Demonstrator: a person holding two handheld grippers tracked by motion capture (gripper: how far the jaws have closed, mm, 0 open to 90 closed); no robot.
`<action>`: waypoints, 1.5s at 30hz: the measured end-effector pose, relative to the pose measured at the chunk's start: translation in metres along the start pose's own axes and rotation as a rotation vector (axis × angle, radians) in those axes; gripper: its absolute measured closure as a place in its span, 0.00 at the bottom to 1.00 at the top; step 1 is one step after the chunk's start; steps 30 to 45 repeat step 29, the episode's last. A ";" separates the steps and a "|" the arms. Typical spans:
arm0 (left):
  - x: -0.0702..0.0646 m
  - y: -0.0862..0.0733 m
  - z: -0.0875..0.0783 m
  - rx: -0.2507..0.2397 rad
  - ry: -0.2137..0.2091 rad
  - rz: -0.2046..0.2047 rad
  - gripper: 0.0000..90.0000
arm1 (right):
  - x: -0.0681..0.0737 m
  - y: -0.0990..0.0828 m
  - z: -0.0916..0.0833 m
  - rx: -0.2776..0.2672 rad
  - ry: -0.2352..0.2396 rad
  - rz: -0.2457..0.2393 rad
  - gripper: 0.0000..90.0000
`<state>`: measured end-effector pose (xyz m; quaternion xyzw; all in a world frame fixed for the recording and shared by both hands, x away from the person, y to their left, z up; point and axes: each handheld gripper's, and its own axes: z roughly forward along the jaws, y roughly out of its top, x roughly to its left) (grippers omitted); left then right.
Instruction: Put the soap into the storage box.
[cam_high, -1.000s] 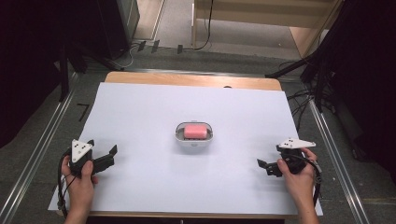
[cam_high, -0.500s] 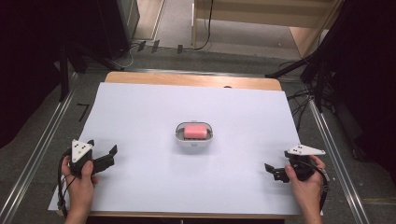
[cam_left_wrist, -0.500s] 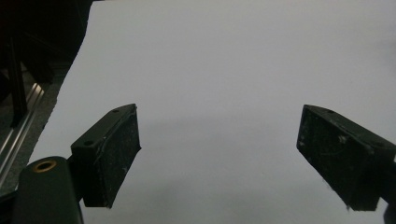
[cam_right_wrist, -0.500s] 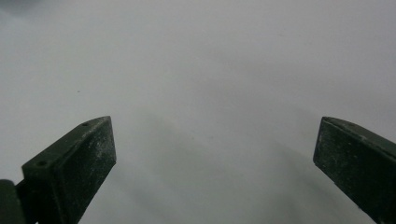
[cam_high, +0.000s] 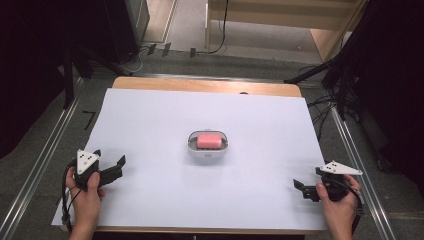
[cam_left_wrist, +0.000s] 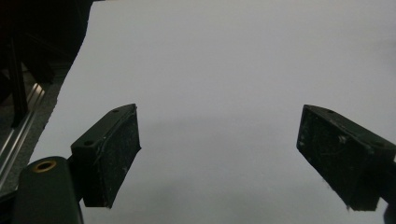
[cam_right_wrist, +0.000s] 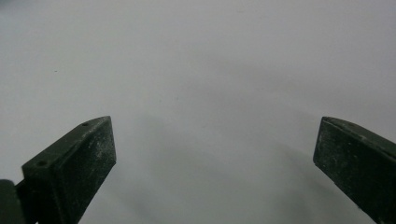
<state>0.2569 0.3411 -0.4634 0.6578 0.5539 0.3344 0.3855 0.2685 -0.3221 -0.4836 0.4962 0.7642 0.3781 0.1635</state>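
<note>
Between my left fingers (cam_left_wrist: 109, 158) it's just matt white paper (cam_left_wrist: 224, 93), smooth. The pads are black, rubbery-looking and scuffed with pale specks; same on my right fingers (cam_right_wrist: 74, 172). Well ahead of them sits a glossy white plastic-looking dish (cam_high: 208, 149) and bare wood table edge (cam_high: 200, 85).

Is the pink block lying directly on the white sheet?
No, the pink block sits inside a small white dish at the middle of the sheet.
</note>
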 end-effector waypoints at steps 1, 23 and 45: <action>0.000 0.000 0.000 0.000 0.001 -0.001 0.16 | -0.001 -0.001 -0.001 -0.003 -0.001 0.002 0.00; 0.000 0.001 0.001 0.012 0.002 -0.005 0.16 | -0.007 -0.024 -0.017 -0.090 -0.066 0.075 0.00; 0.001 0.001 0.002 0.019 0.000 -0.006 0.16 | -0.005 -0.024 -0.017 -0.095 -0.083 0.069 0.00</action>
